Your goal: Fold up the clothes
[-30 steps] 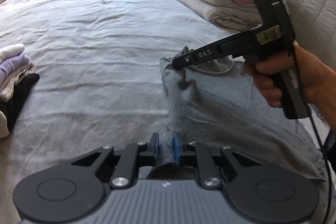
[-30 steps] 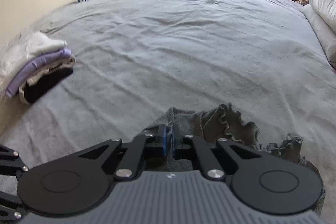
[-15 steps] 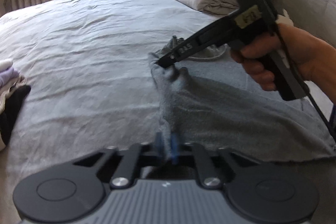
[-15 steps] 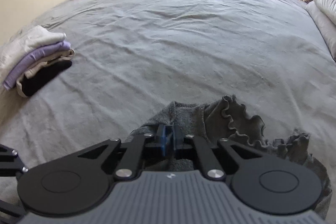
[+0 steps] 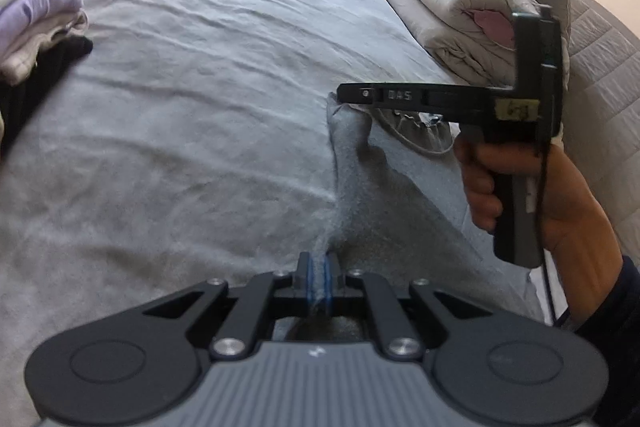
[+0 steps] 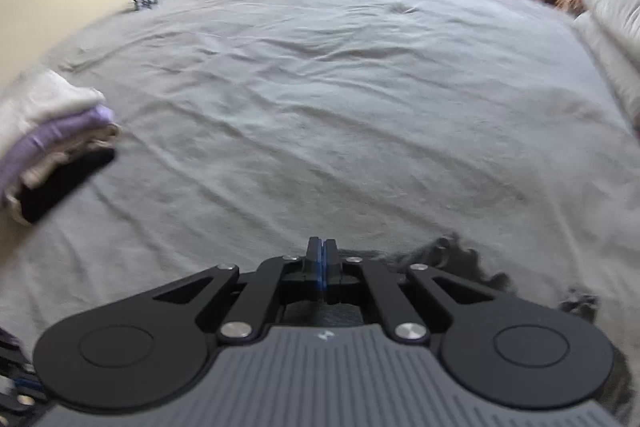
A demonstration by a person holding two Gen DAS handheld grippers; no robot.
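As the left gripper (image 5: 318,281) finished closing, its blue pads pinched a near edge of the grey garment (image 5: 400,211), which a second earlier had stood loosely between wider jaws. Farther off, the right gripper (image 5: 342,95) gripped another corner of the same edge, so the cloth hung taut between both, probably ready for lifting into a fold. The garment looked soft, fleecy and matte, with a ruffled trim (image 6: 456,255); it lay at the near right of the wrinkled grey bedspread (image 5: 192,99). At far left sat a stack of folded clothes (image 6: 52,143), at far right puffy folded duvets (image 5: 452,7).
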